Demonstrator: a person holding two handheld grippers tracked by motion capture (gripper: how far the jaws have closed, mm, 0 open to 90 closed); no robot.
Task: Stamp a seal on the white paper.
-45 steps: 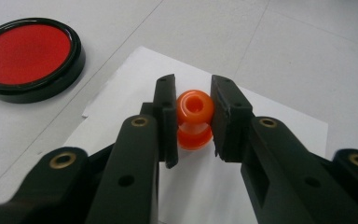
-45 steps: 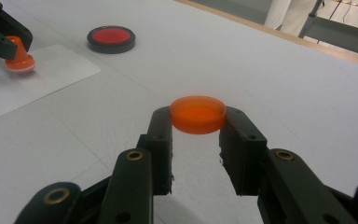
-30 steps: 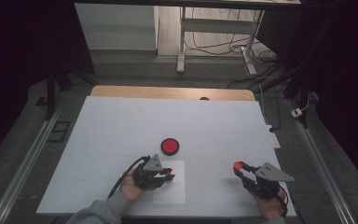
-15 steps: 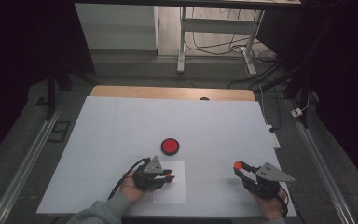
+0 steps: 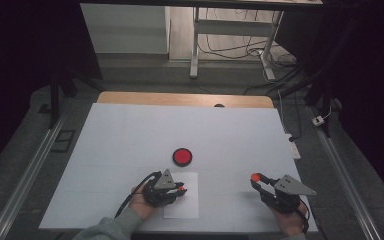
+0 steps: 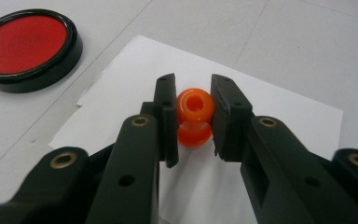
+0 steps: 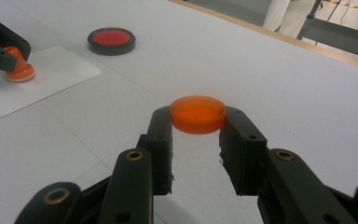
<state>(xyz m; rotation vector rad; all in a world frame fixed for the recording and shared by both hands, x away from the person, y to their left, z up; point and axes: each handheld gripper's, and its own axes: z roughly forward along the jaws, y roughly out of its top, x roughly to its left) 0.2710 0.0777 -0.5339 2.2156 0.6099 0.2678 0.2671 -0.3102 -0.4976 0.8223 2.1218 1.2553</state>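
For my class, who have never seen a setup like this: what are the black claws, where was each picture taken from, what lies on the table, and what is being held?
No robot here: a person holds a hand-operated two-jaw gripper in each hand. The high view looks down from above the white table. The other two pictures come from cameras riding on each gripper, looking along its black jaws.

The left gripper is shut on an orange stamp handle, standing on a white sheet of paper. The right gripper is shut on a round orange cap, pinched by its rim.

Beyond the paper lies a red ink pad in a black case, uncovered.
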